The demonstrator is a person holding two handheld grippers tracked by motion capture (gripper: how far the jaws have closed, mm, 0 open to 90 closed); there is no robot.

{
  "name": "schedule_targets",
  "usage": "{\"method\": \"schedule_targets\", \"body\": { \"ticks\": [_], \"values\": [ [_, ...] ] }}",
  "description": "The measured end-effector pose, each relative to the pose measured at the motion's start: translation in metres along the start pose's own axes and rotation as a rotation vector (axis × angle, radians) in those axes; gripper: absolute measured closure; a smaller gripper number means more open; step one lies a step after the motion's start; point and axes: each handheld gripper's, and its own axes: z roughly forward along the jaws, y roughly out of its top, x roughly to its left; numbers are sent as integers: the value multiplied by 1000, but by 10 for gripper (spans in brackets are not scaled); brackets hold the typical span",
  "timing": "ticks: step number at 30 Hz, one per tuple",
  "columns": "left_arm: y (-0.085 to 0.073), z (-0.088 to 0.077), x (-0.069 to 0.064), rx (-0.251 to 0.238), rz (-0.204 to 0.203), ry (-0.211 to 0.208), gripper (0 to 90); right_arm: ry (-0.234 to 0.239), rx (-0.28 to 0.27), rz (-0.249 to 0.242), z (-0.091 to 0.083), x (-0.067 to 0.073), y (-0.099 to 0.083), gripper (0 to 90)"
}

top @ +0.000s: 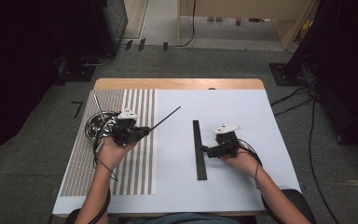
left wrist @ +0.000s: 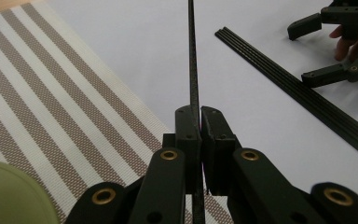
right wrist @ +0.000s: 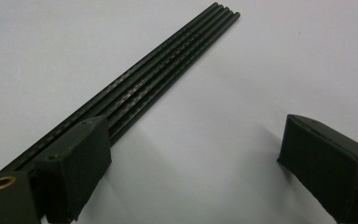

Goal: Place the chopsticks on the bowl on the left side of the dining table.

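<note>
White tabletop (top: 242, 186) under left tongs (left wrist: 199, 122) pinching rod (left wrist: 192, 56)

We are looking down on a white worktop (top: 242, 186) where our left gripper (top: 140, 133) is holding a thin black rod (top: 165, 117) over a striped mat (top: 135, 172), beside a metal bowl (top: 93, 125). Our right gripper (top: 205, 150) is resting just beside a row of black rods (top: 199, 154) lying together.

White sheet bare between grippers; rod bundle (top: 199, 149) centre, steel bowl (top: 95, 125) left
</note>
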Motion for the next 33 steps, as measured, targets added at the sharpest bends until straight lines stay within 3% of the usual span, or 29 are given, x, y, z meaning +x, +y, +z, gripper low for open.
{"method": "schedule_targets", "body": {
  "ticks": [33],
  "values": [
    [-11,-27,24,-21,-24,43,875,-1,0,-1,0,0,0,83]
  ]
}}
